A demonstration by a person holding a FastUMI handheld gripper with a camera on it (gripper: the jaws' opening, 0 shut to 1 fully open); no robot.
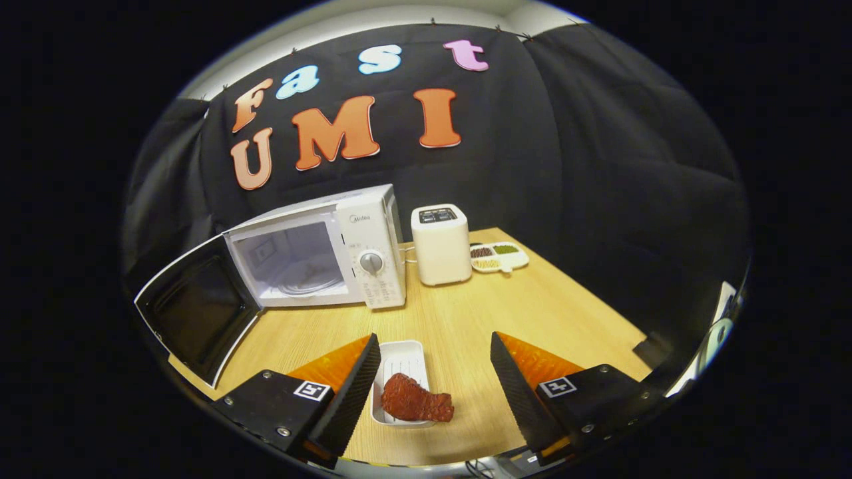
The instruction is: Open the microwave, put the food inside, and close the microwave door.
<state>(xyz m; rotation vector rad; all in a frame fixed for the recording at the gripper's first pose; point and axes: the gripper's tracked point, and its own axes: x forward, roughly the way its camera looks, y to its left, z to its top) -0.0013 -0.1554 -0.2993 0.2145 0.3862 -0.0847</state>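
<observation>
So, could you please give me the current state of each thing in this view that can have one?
microwave: open, cavity empty apart from its turntable.
microwave door: swung wide open.
tray: on the table, between the fingers, ungrasped.
food: lying on the tray, overhanging its edge.
toaster: upright beside the microwave.
divided dish: holding contents in its compartments.
gripper: fingers open, touching nothing.

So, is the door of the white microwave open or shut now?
Open: the white microwave's dark-windowed door is swung aside, baring its cavity.
</observation>
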